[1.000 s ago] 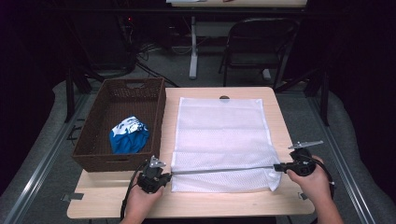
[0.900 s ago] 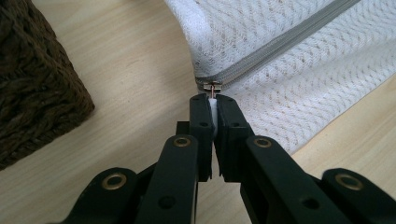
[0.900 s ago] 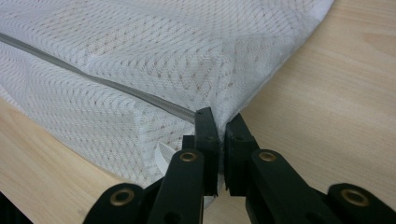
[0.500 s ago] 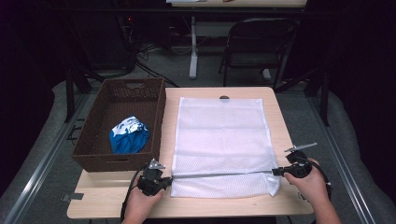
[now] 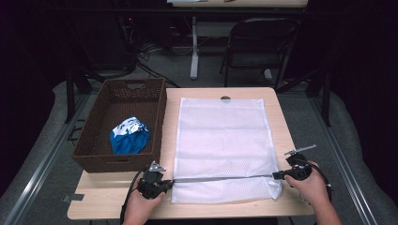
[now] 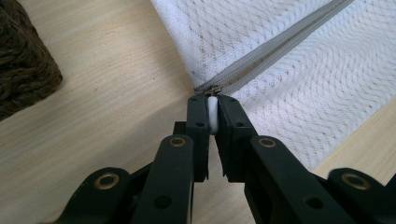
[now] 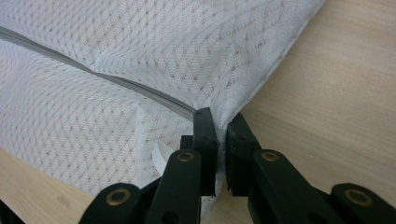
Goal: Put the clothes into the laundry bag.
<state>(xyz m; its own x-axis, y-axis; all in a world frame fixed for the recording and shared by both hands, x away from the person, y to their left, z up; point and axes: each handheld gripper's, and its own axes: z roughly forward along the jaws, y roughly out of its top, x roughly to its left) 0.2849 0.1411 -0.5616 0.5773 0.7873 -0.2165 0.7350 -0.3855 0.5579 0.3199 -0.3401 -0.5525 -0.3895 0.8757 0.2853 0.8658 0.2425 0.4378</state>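
Observation:
A white mesh laundry bag [image 5: 224,140] lies flat on the wooden table [image 5: 281,122], its grey zipper [image 5: 220,178] running along the near edge. My left gripper [image 5: 165,182] is shut on the white zipper pull [image 6: 212,114] at the zipper's left end. At the bag's right near corner my right gripper [image 5: 279,176] is shut on the mesh fabric [image 7: 219,119] beside the zipper's end [image 7: 184,109]. The zipper is stretched straight between the two grippers.
A dark wicker basket [image 5: 94,154] stands on the table's left, holding a blue and white cloth [image 5: 129,136]. Its corner [image 6: 23,65] lies close to the left gripper. A folding chair [image 5: 256,42] and desk legs stand beyond the table.
Both hands and grippers have drawn slightly toward the table's near edge, pulling the bag's zipper edge with them. The grips have not changed.

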